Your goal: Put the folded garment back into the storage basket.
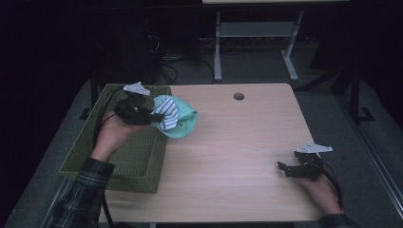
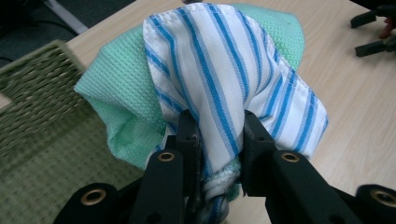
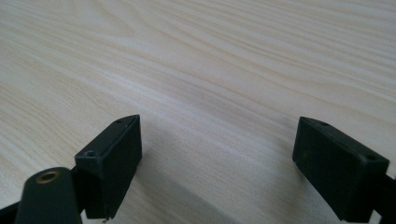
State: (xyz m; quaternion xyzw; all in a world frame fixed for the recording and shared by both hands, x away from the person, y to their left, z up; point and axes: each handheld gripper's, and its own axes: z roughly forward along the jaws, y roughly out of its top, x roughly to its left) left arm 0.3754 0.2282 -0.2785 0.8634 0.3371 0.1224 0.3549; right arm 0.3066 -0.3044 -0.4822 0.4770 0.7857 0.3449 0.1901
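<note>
A white cloth with blue stripes (image 2: 224, 74) is bunched together with a mint green waffle cloth (image 2: 116, 84). My left gripper (image 2: 218, 140) is shut on both, and holds them up over the right rim of a green woven basket (image 1: 114, 161). From above, the striped cloth (image 1: 167, 113) and the green cloth (image 1: 183, 124) hang off my left gripper (image 1: 154, 116) at the table's left side. My right gripper (image 1: 283, 168) rests open near the table's right front, with bare wood between its jaws, and so it stands in its own view (image 3: 217, 163).
The light wooden table (image 1: 237, 142) has a round cable hole (image 1: 238, 96) near its far edge. The basket takes up the left side, partly overhanging the table. A desk frame (image 1: 256, 42) and cables lie on the floor beyond.
</note>
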